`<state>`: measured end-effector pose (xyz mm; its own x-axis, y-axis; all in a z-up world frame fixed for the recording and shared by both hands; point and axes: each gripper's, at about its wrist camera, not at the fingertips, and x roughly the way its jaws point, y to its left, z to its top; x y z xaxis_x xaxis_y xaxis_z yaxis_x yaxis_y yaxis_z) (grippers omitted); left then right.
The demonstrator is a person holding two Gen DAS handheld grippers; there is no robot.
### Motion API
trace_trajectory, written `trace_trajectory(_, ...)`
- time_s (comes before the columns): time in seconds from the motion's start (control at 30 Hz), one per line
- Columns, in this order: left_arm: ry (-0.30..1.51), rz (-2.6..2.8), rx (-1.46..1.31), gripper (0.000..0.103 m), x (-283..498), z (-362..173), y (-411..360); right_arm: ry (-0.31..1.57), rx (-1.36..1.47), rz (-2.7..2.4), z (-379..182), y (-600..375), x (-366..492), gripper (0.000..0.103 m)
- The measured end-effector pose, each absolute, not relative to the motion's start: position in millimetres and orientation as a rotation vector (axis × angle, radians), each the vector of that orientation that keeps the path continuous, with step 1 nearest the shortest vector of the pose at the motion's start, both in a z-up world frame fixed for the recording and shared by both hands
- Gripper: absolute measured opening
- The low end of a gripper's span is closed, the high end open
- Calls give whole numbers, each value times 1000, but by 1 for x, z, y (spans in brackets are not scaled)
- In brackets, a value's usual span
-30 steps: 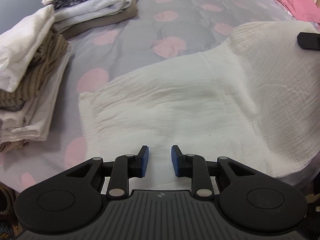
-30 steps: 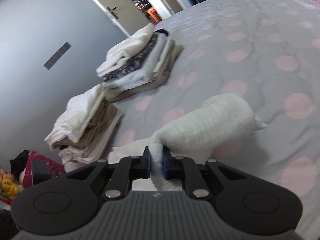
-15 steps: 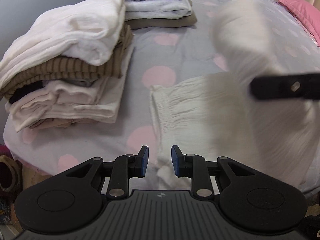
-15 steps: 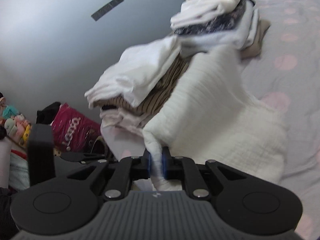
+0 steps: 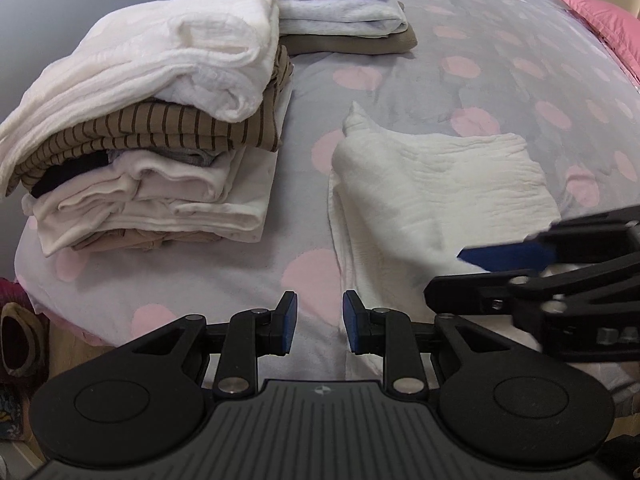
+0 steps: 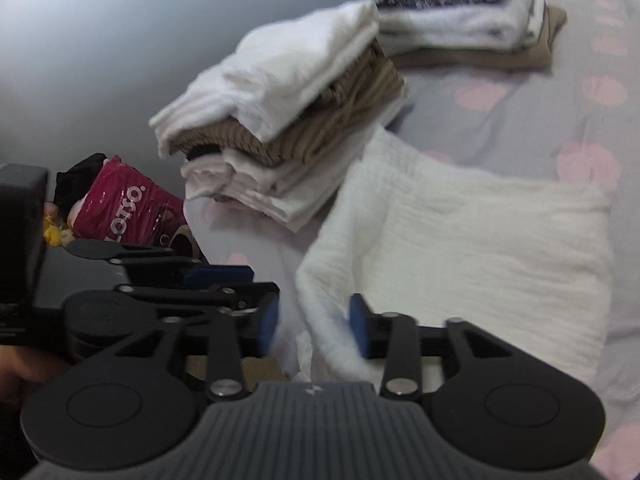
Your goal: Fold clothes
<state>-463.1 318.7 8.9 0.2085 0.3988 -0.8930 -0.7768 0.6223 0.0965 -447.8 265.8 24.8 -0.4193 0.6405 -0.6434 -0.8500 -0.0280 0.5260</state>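
Observation:
A cream crinkled garment point(image 5: 436, 188) lies folded over on the grey bedspread with pink dots point(image 5: 500, 80); it also shows in the right wrist view point(image 6: 480, 232). My left gripper point(image 5: 318, 322) is open and empty at the near bed edge, just left of the garment's near left corner. My right gripper point(image 6: 314, 326) is open, its jaws apart on either side of the garment's near corner, which sags loose between them. The right gripper also shows from the side in the left wrist view point(image 5: 508, 258), low over the garment's near right part.
A stack of folded clothes point(image 5: 152, 128) with a white top piece stands left of the garment. A second stack point(image 5: 336, 8) stands further back. A pink pillow point(image 5: 608, 24) lies far right. A red bag point(image 6: 124, 208) sits on the floor beyond the bed edge.
My right gripper carried the garment's end over onto the rest, then opened and let it go. My left gripper swung left toward the stacks and stayed open.

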Motion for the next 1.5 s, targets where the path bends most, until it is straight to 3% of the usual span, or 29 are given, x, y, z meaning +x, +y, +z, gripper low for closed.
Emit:
trace_trajectory(0.27, 1057, 843, -370, 23, -454, 24, 310, 946, -273, 1530, 45, 228, -405, 45)
trace_trajectory(0.37, 1056, 838, -355, 23, -449, 27, 307, 1007, -318, 1475, 24, 218, -393, 26)
trace_trajectory(0.67, 1074, 800, -334, 24, -433, 23, 294, 1050, -345, 1570, 7, 195, -417, 27)
trace_trajectory(0.73, 1081, 812, -328, 34, -430, 15, 293, 1029, -334, 1549, 9, 190, -413, 33)
trace_trajectory(0.77, 1085, 821, -324, 35, -429, 10, 292, 1017, -328, 1535, 9, 186, -410, 35)
trace_trajectory(0.83, 1094, 840, -314, 35, -427, 1, 292, 992, -315, 1482, 9, 181, -400, 52)
trace_trajectory(0.9, 1103, 866, -321, 36, -427, -6, 296, 986, -292, 1414, 6, 176, -386, 57)
trace_trajectory(1.03, 1109, 884, -403, 54, -431, -19, 310, 1021, -232, 1288, -6, 171, -356, 74)
trace_trajectory(1.5, 1060, 849, -850, 67, -460, -73, 356, 1214, -174, 1304, -57, 202, -339, 76)
